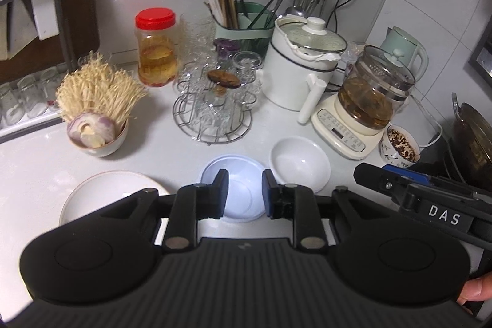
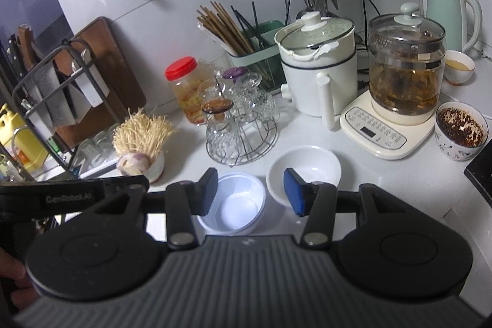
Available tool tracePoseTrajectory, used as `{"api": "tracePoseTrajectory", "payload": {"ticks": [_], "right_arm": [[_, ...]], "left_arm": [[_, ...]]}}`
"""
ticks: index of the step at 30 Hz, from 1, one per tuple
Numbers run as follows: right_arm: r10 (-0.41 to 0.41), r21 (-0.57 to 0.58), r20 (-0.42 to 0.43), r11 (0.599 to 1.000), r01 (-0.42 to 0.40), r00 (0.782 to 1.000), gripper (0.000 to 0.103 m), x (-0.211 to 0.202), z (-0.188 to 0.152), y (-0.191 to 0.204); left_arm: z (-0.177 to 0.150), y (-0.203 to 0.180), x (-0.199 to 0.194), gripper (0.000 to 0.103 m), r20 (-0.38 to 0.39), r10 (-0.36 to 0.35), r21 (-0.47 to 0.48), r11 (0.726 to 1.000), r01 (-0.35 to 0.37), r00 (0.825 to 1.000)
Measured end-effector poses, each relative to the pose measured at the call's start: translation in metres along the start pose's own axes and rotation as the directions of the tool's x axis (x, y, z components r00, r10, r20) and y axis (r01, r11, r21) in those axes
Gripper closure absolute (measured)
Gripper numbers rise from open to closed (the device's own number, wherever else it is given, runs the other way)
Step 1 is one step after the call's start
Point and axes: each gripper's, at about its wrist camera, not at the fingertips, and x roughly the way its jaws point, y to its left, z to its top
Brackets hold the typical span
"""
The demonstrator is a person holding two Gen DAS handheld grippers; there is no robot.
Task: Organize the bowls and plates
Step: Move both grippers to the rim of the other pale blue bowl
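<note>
Bowls: the pale blue bowl [image 1: 233, 189] sits just left of the white bowl [image 1: 299, 163], both in front of the glass rack [image 1: 212, 116]. Left gripper [image 1: 245, 194] and right gripper [image 2: 250, 191] hover parted and empty, nothing grasped yet; next, I'd say, a rim pinch for stacking

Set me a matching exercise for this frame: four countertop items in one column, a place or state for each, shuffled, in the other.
Items
1. pale blue plastic bowl
2. red-lidded clear plastic jar
3. small patterned ceramic cup
4. glass kettle

Descriptions
A. on a cream base
B. coated with dark red flakes
C. below the open left hand-held gripper
D. holds amber liquid

Pairs: 1-C, 2-D, 3-B, 4-A
</note>
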Motion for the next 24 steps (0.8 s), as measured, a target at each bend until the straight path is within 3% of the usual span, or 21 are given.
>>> {"api": "tracePoseTrajectory", "payload": {"ticks": [16,24], "right_arm": [[-0.028,-0.025,-0.062,0.999,0.027,0.998,0.052,0.008,-0.022,0.046],[-0.058,0.043,-0.088,0.997,0.062,0.994,0.052,0.024,-0.036,0.054]], "left_arm": [[-0.023,0.063,-0.017,0.065,-0.034,0.022,-0.052,0.998,-0.024,0.999],[-0.024,0.082,-0.004,0.06,-0.066,0.023,-0.032,0.999,-0.025,0.998]]}}
